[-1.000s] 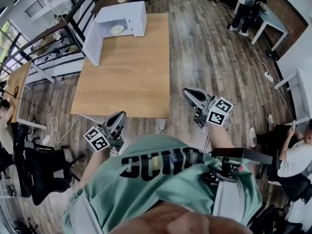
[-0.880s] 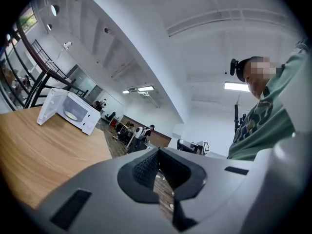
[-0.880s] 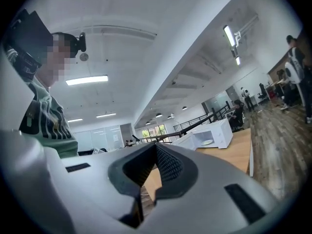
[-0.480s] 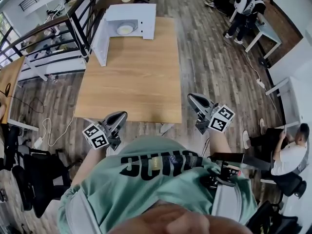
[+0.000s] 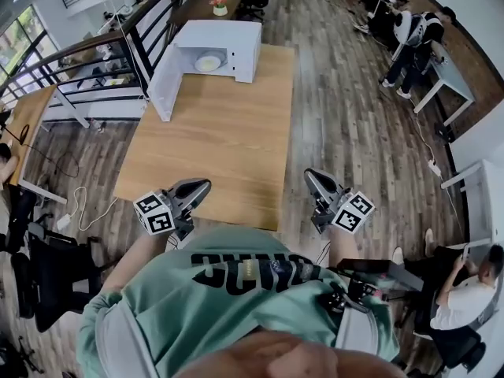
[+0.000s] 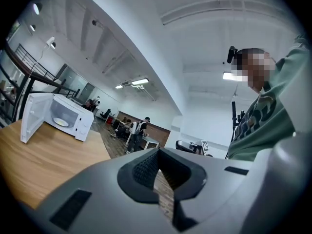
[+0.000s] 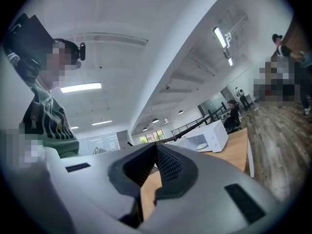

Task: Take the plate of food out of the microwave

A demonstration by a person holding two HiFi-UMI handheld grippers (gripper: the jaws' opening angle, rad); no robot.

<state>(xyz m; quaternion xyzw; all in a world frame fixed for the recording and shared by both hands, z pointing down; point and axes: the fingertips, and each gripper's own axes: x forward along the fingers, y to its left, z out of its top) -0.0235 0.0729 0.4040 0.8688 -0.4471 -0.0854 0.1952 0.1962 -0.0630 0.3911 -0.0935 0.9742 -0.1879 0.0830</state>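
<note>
A person in a green shirt [image 5: 260, 286] stands at the near end of a long wooden table [image 5: 213, 148] in an open-plan office, a two-jaw gripper in each hand, both held low in front of the body and aimed roughly level toward the far end. The left gripper [image 5: 202, 184] reaches the table's near edge. Its own view [image 6: 157, 151] shows the two dark ribbed pads pressed together at the tips with nothing caught between them. The right gripper [image 5: 309, 175] is held just off the table's near right corner, above the plank floor [image 5: 354, 116], and its own view [image 7: 156, 145] likewise shows jaws closed tip to tip and empty. A black-and-white marker cube [image 5: 153, 213] rides on the rear of the left gripper, and a second one is on the right.

At the far end of the table, toward its left corner, stands the white microwave [image 5: 224, 44], well apart from both grippers. Its door [image 5: 161, 85] is swung wide open to the left. The plate [image 5: 209, 63] sits inside on the oven floor, a pale round disc. It appears to carry something yellowish, though it is too small in every view to say what.

Beyond the microwave a pot of flowers [image 5: 220, 4] stands on another surface, and a black railing [image 5: 134, 34] runs along the left. Two people [image 5: 413, 34] stand by a desk at upper right
</note>
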